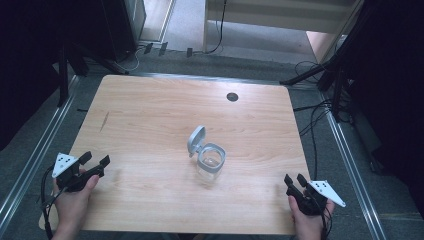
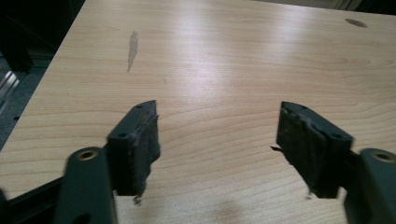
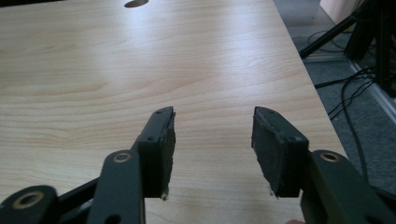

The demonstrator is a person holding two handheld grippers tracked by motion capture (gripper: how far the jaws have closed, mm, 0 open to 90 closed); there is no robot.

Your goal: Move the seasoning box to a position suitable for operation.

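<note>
A clear glass jar (image 1: pixel 210 164) with a grey rim stands near the middle of the wooden table (image 1: pixel 150 115), its grey flip lid (image 1: pixel 196 140) hinged up and open at its left. My left gripper (image 1: pixel 95 159) is open at the table's front left, well left of the jar; in the left gripper view it (image 2: pixel 219 135) has bare wood between its jaws. At the front right corner my right gripper (image 1: pixel 295 179) is open too, and the right gripper view shows it (image 3: pixel 212 135) empty, over the table near its right edge.
A dark round grommet (image 1: pixel 232 96) sits in the table's far side. A dark streak (image 1: pixel 104 121) marks the wood at the left. Cables (image 1: pixel 320 115) and stand legs lie on the floor at the right; metal rails run along both sides.
</note>
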